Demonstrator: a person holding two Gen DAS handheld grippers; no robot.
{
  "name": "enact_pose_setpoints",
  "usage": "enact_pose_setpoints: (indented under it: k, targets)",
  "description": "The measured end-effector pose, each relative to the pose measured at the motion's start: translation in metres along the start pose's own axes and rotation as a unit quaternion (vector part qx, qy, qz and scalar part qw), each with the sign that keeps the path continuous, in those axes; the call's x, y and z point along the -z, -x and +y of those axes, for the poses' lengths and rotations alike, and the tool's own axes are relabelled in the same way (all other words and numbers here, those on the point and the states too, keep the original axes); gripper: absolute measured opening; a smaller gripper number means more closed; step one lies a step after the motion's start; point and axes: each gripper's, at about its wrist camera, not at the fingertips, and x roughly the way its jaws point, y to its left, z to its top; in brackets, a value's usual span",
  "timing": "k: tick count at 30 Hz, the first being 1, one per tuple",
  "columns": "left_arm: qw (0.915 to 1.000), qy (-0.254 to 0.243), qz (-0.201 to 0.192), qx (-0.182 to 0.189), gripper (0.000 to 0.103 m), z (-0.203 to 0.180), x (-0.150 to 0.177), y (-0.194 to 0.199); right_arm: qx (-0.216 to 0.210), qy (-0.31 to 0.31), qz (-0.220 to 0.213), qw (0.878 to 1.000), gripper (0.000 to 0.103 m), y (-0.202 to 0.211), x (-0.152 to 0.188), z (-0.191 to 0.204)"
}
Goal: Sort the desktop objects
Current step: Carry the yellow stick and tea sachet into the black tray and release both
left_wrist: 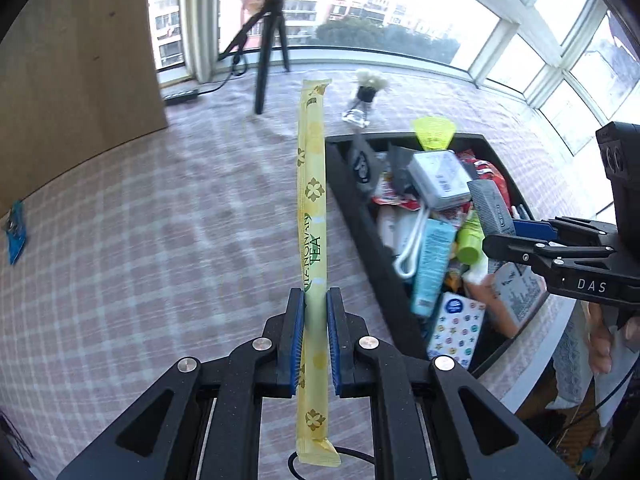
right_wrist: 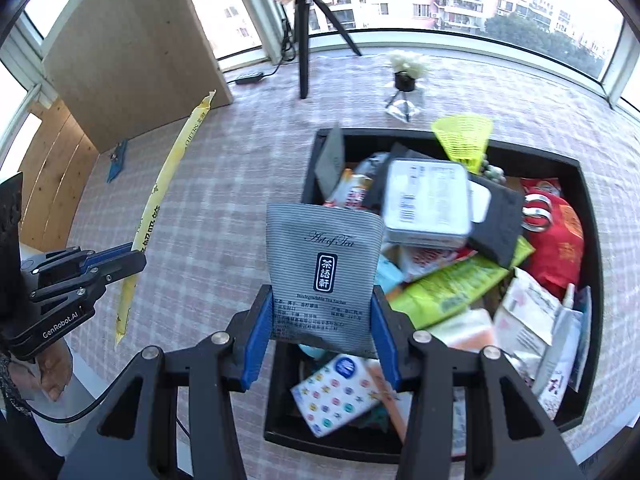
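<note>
The left gripper (left_wrist: 316, 316) clamps a long yellow tea stick (left_wrist: 311, 216) above the checked cloth (left_wrist: 160, 208), while the right gripper (right_wrist: 322, 320) grips a grey striped tea sachet (right_wrist: 324, 264) by its edges over the black tray (right_wrist: 588, 240). The tray brims with packets, a tissue pack (right_wrist: 336, 392), a tin (right_wrist: 426, 204) and a yellow swatter (right_wrist: 464, 136). Beyond stand a small plant (right_wrist: 406, 68) and a tripod (right_wrist: 304, 28).

The tray (right_wrist: 588, 208) of packets lay ahead and right of the left gripper (left_wrist: 316, 312), beneath the right gripper (right_wrist: 322, 320); the tripod (right_wrist: 303, 36) stood beyond.
</note>
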Motion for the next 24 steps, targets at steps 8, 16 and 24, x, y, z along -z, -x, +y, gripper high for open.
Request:
enact_pose_setpoints:
  k: [8,16,24]
  targets:
    - [0.9965,-0.075,0.012,0.034,0.011,-0.097,-0.030,-0.030,0.039,-0.066,-0.008,0.997,0.045,0.030,0.029,-0.094]
    - [0.9914,-0.124,0.028,0.033,0.011,-0.151,-0.053,-0.055,0.050,-0.100,-0.010,0.994,0.046,0.036,0.038,-0.139]
    - [0.9909,-0.129,-0.003,0.039,0.065,-0.164,-0.065,-0.049,0.036,-0.124,-0.018,0.991,0.068,0.041,0.035,-0.154]
